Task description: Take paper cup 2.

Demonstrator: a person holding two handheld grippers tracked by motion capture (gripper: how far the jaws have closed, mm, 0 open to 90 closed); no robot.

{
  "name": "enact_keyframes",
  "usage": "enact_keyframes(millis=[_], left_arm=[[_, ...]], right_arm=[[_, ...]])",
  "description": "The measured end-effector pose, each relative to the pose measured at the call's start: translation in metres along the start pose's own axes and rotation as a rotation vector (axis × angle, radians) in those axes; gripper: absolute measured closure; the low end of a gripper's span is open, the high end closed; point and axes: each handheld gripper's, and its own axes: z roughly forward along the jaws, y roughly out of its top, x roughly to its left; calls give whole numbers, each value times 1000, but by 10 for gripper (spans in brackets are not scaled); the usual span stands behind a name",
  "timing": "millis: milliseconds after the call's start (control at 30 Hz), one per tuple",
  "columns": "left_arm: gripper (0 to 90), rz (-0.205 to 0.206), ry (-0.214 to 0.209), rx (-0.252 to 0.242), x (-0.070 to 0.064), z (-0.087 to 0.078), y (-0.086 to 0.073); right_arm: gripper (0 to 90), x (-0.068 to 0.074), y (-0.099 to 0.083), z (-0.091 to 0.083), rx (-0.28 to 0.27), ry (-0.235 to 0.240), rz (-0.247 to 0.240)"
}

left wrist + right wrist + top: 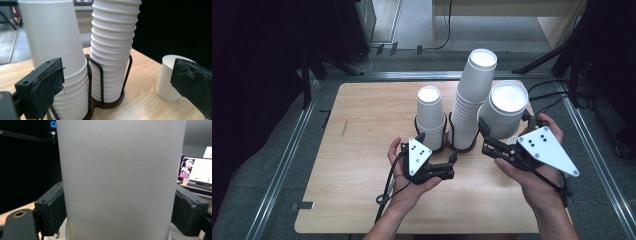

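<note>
I count two hand-held grippers: the left hand-held gripper and the right hand-held gripper. I count one wire cup holder with two bays, standing near the far edge of the bench. I count two stacks of white paper cups in it: one short stack and one tall stack; the number of cups in each stack cannot be read exactly. I count one single cup apart from the stacks, toward the bench's right edge.
</note>
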Motion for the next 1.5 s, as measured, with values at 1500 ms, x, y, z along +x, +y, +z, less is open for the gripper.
enact_keyframes(millis=[1500], left_arm=[[0, -34, -183, 93, 23, -36, -33]], right_arm=[[131, 64, -148, -5, 231, 18, -360]])
